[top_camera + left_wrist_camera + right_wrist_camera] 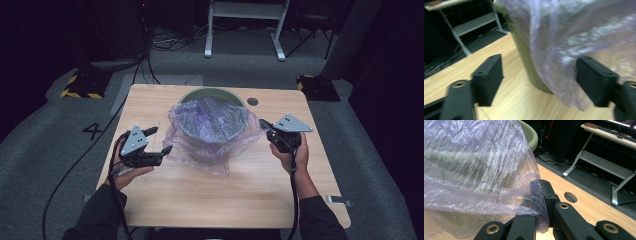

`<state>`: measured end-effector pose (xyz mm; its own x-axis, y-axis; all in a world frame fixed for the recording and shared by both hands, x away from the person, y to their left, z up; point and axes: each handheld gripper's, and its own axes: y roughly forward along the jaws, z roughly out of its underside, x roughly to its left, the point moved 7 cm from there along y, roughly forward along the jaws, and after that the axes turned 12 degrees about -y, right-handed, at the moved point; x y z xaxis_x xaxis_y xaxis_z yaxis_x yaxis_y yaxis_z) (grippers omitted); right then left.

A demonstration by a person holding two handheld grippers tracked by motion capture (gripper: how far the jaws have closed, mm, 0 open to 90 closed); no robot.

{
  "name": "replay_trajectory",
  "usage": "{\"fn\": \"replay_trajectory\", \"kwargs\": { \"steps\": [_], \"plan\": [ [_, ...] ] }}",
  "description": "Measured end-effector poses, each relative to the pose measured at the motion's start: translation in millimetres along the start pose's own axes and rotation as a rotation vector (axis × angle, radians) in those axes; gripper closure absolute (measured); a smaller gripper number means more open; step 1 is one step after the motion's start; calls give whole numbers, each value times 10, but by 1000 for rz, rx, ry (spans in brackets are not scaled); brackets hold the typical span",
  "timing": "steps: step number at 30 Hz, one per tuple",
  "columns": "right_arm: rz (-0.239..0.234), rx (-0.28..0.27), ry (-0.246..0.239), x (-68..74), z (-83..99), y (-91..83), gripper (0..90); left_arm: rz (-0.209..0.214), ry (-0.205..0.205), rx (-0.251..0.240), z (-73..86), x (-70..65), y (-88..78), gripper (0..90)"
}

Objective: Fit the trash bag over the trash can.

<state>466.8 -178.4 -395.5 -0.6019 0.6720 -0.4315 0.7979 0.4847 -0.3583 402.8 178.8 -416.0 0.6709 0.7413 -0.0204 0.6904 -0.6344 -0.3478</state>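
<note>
Translucent purple bag crinkled, draped over green bin. Right gripper clamped on bag edge. Left gripper jaws wide, gripping nothing. Floor marking "4".

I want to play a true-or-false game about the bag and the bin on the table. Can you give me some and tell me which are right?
1. The right gripper is pinching the purple plastic bag. True.
2. The left gripper is clamped on the bag. False: its jaws stand open, with the bag's edge beside one of them.
3. The bin is bright red. False: it is green.
4. The bag is draped over the bin's top. True.
5. The bin stands on the floor. False: it stands on the wooden table.
</note>
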Motion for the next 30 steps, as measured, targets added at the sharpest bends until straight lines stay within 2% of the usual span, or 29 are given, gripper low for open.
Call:
{"fn": "replay_trajectory", "kwargs": {
  "steps": [2, 6, 7, 11, 14, 16, 18, 20, 22, 25, 30],
  "plan": [
    [4, -2, -6, 0, -21, -14, 900, 7, 19, -7, -27, -62, -90, 154],
    [12, 1, -21, -5, -50, -22, 900, 26, 46, -9, -44, -166, -194, 152],
    [12, 2, -20, -3, -56, -20, 900, 37, 50, -6, -50, -197, -193, 153],
    [10, 2, -27, 1, -89, -4, 900, 50, 119, 12, -99, -359, -120, 153],
    [13, -2, -29, 5, -126, 5, 900, 26, 183, 34, -104, -444, 1, 155],
    [7, -4, -37, 13, -147, 9, 900, -24, 211, 40, -99, -440, 90, 179],
    [6, -2, -47, 25, -160, 20, 900, -74, 246, 56, -94, -405, 165, 292],
    [2, -1, -52, 33, -166, 31, 900, -99, 254, 67, -100, -365, 224, 391],
    [0, -2, -56, 34, -172, 34, 900, -92, 258, 70, -113, -329, 245, 531],
    [-1, -2, -54, 28, -173, 31, 900, -63, 242, 42, -168, -282, 213, 712],
    [2, -3, -55, -6, -182, 40, 900, -40, 206, -17, -282, -240, 107, 884]
  ]
}}
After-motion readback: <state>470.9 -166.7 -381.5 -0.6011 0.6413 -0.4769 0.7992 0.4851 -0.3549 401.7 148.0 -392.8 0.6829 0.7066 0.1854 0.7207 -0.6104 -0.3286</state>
